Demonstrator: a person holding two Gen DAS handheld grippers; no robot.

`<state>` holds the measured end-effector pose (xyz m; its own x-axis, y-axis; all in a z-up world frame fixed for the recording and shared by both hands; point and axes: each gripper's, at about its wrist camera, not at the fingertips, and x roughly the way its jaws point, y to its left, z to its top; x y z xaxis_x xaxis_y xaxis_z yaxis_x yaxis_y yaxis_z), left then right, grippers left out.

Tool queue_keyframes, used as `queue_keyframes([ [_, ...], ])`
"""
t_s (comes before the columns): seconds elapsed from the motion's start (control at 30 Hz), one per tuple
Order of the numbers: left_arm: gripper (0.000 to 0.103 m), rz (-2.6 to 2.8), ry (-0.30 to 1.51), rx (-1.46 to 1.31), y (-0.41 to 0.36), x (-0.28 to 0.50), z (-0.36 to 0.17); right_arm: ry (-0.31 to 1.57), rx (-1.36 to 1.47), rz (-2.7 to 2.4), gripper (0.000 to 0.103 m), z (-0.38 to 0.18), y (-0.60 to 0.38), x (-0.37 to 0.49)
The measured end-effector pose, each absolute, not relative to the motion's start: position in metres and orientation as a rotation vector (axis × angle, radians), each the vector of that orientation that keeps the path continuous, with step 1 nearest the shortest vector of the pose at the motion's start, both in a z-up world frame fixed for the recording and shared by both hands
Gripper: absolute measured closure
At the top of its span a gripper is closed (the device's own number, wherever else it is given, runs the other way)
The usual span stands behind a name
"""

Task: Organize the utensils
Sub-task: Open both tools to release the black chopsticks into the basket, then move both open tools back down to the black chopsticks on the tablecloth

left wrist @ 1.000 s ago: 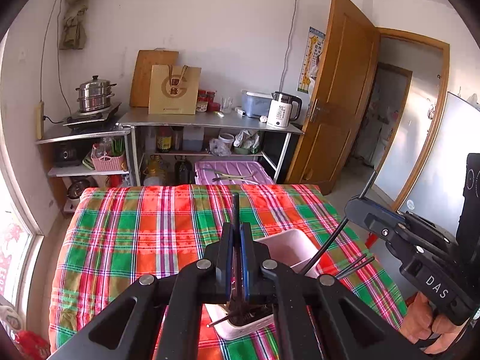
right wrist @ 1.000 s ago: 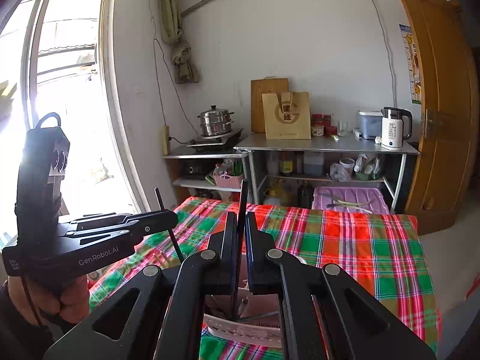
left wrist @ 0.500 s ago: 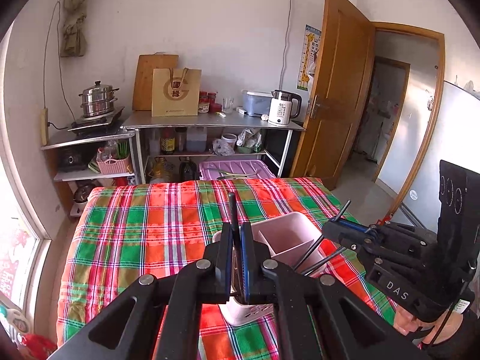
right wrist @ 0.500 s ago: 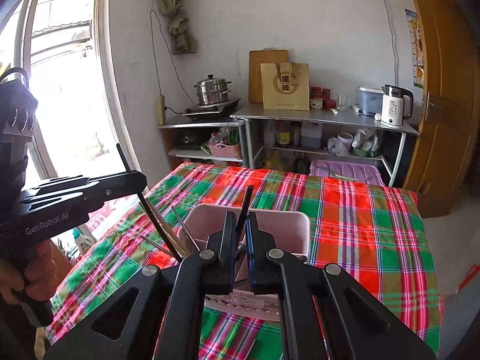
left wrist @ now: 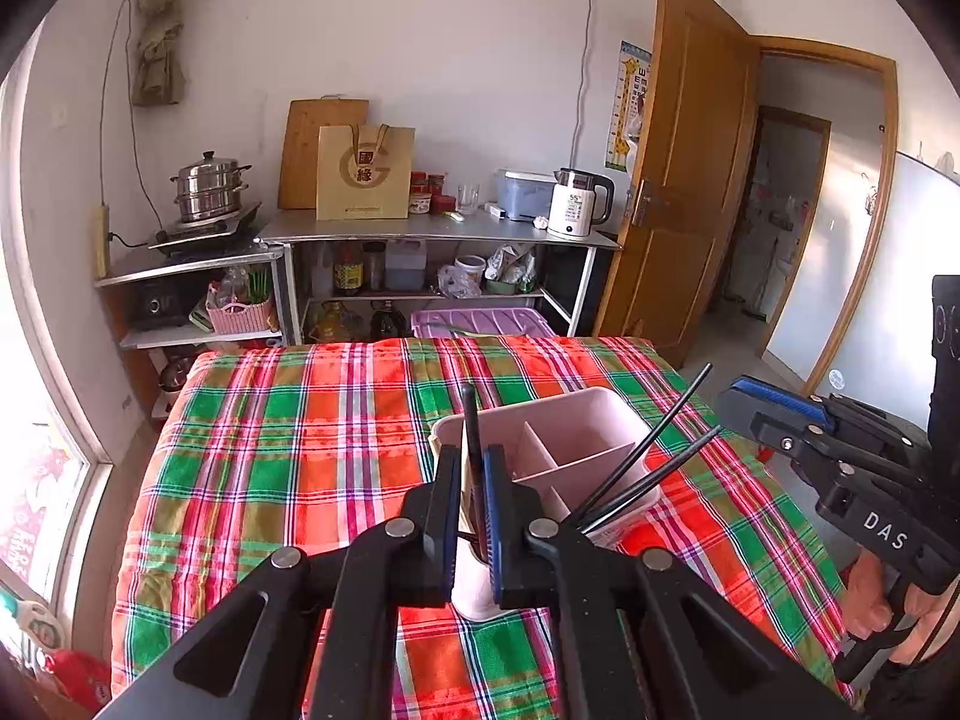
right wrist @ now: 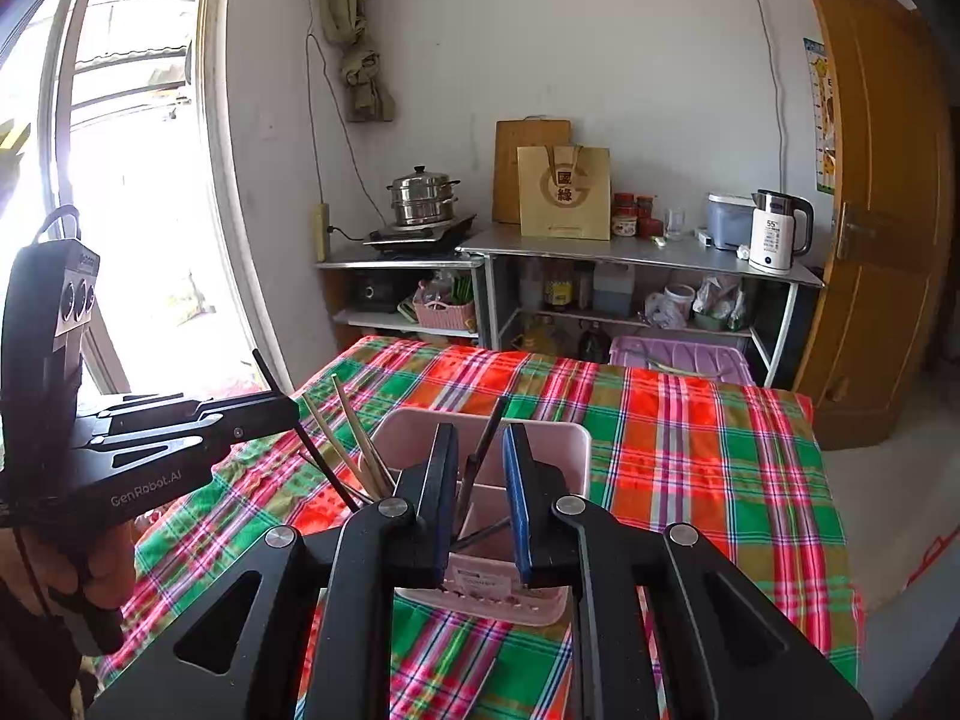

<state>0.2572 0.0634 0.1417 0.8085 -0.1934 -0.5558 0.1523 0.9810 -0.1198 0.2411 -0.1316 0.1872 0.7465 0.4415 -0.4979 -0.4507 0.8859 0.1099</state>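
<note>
A pink divided utensil holder (left wrist: 576,420) stands on the plaid tablecloth (left wrist: 288,456). In the left wrist view my left gripper (left wrist: 472,456) hangs over its near left corner. Its jaws are opening slightly, with a black chopstick (left wrist: 470,420) upright between them and a thin gap beside it. In the right wrist view my right gripper (right wrist: 480,438) is over the holder (right wrist: 558,450). Its jaws are opening wide, and a black chopstick (right wrist: 492,426) leans loose between them. Two black chopsticks (left wrist: 654,450) lean out of the right compartment. Wooden chopsticks (right wrist: 354,438) stand in the left one.
A person's hand (right wrist: 90,564) holds the left gripper (right wrist: 264,411) at the left in the right wrist view. The right gripper (left wrist: 774,408) shows at the right in the left wrist view. Behind the table stand steel shelves (left wrist: 432,228) with a kettle (left wrist: 576,204), pot and bottles. A wooden door (left wrist: 678,180) stands open.
Both grippers have come in over the pink holder. The right jaws have parted from the black chopstick they pinched; the left jaws have barely widened round theirs.
</note>
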Motion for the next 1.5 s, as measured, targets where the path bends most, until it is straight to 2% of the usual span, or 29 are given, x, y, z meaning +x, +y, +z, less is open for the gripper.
queue_keyframes([
  [0.2, 0.082, -0.146, 0.541, -0.099, 0.071, 0.221, 0.149, 0.491, -0.005, 0.494, 0.080, 0.195, -0.152, 0.206],
  [0.37, 0.079, -0.132, 0.503, -0.113, 0.074, 0.184, 0.146, 0.478, 0.002, 0.493, 0.079, 0.190, -0.168, 0.177],
  [0.93, 0.078, -0.212, 0.582, -0.131, 0.031, 0.112, 0.074, 0.579, 0.032, 0.457, 0.079, 0.128, -0.207, 0.126],
  [1.5, 0.078, -0.266, 0.740, -0.118, -0.004, 0.146, 0.025, 0.730, 0.001, 0.418, 0.079, 0.073, -0.208, 0.151],
])
